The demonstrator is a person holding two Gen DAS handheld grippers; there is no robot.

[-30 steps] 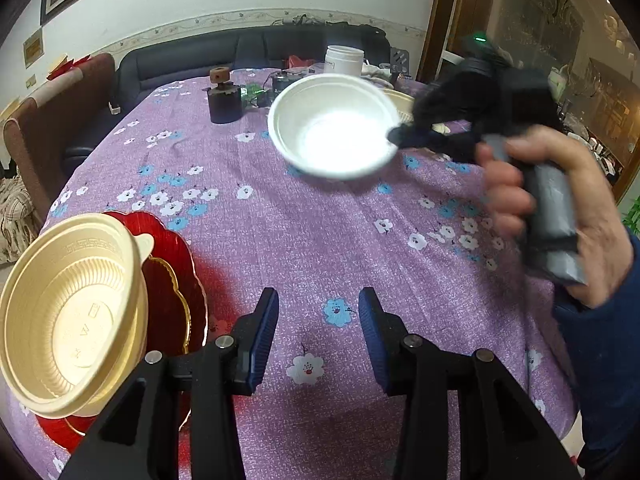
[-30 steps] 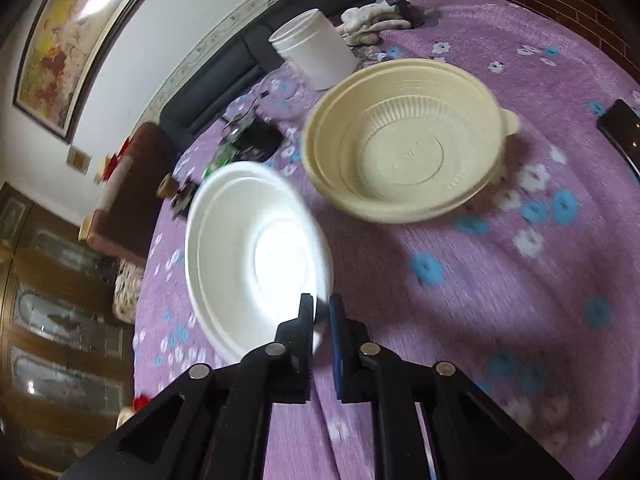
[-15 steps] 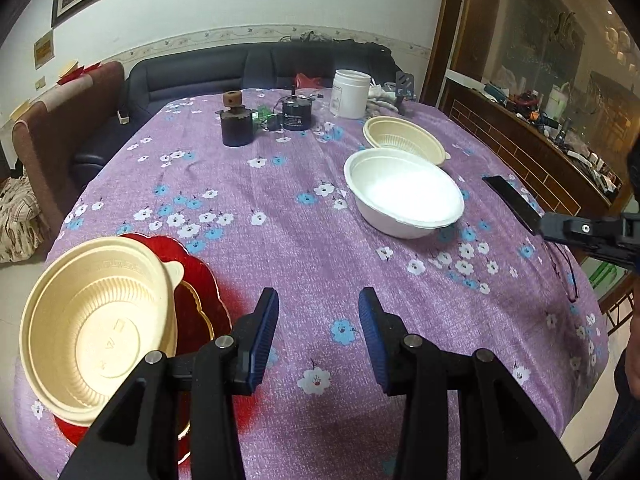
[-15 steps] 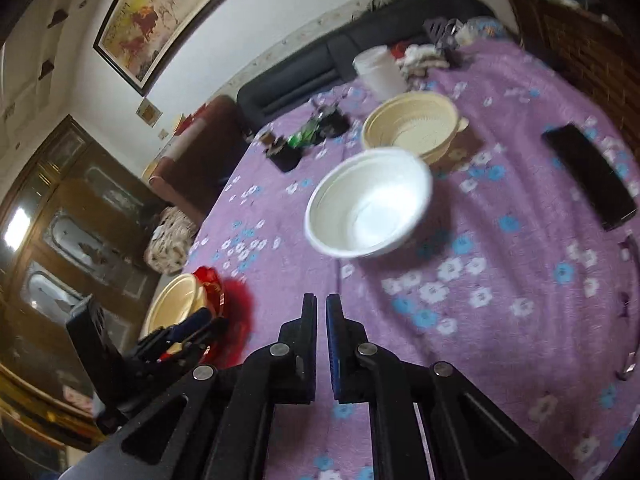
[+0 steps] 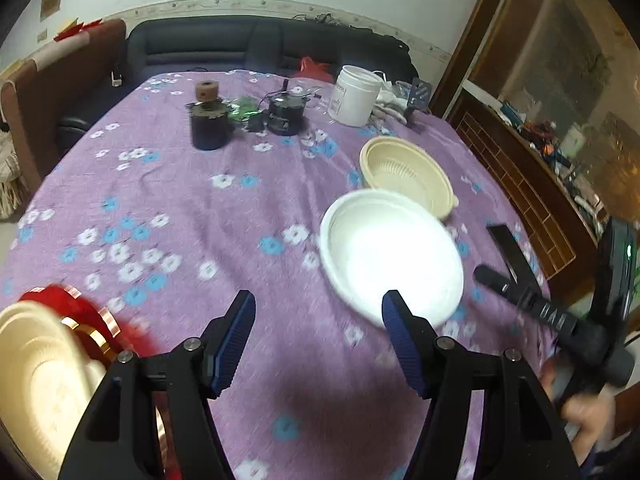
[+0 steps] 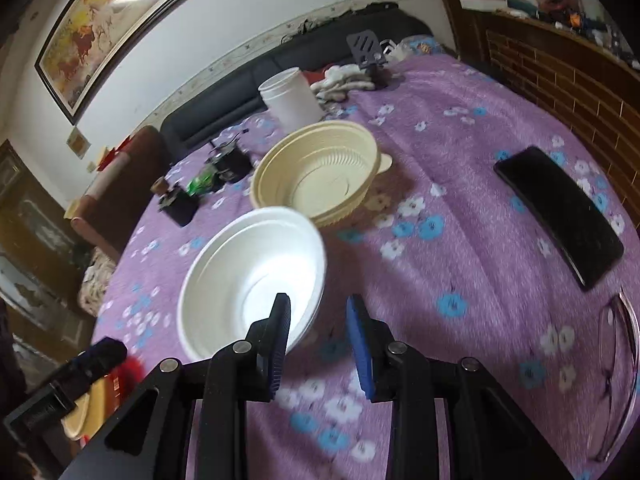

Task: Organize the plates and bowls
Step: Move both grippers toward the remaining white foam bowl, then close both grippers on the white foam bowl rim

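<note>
A white bowl [image 5: 392, 252] [image 6: 248, 280] rests on the purple flowered tablecloth, next to a cream ribbed bowl [image 5: 404, 176] [image 6: 320, 184]. My right gripper [image 6: 320, 320] sits at the white bowl's near rim with its jaws opening. Its left finger overlaps the rim, but the pads do not press on it. In the left wrist view the right gripper [image 5: 492, 278] points at the bowl from the right, held by a hand [image 5: 588, 412]. My left gripper [image 5: 316, 320] hovers over bare cloth left of the white bowl, jaws opening and empty. Another cream bowl [image 5: 32, 380] lies on a red plate [image 5: 60, 300] at the lower left.
A black phone [image 6: 560, 216] lies to the right and a clear glass item [image 6: 616, 380] at the table's right edge. A white jar [image 5: 354, 94], a dark canister [image 5: 208, 128] and small gadgets [image 5: 284, 114] stand at the back. A dark sofa [image 5: 240, 48] runs behind the table.
The right gripper set the white bowl down beside the cream bowl, let go, and its jaws parted. The left gripper's jaws widened and it shifted right, leaving the red plate stack at the left edge.
</note>
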